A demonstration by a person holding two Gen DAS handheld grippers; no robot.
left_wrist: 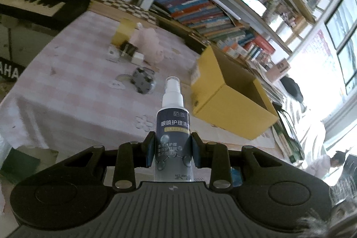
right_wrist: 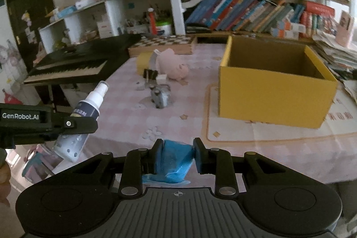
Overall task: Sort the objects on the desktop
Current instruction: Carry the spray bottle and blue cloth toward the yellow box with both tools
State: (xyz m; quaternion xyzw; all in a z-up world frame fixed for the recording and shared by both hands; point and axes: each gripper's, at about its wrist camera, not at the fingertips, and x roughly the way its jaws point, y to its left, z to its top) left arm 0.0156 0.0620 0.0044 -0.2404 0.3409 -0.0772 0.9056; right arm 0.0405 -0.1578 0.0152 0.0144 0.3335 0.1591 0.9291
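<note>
Small spray bottle (left_wrist: pixel 173 126) with dark label, white pump top and clear cap, clamped at mid-body, nozzle forward, above the table's near edge. Crumpled blue packet (right_wrist: pixel 175 162) pinched between two black pads. Open yellow box (right_wrist: pixel 274 84) upright on the checked cloth; pink plush pig (right_wrist: pixel 173 65), grey gadget (right_wrist: pixel 160 96) and clips lying left of it.

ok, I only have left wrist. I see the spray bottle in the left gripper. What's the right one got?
Observer: The right gripper is shut on a blue packet.
Operator: Is the yellow box empty?
Observer: From the right wrist view no item shows inside the yellow box, though its floor is hidden.
Operator: Bottle straight in the grip?
Observer: Side on, the spray bottle tilts, nozzle up and away, in the left gripper.
</note>
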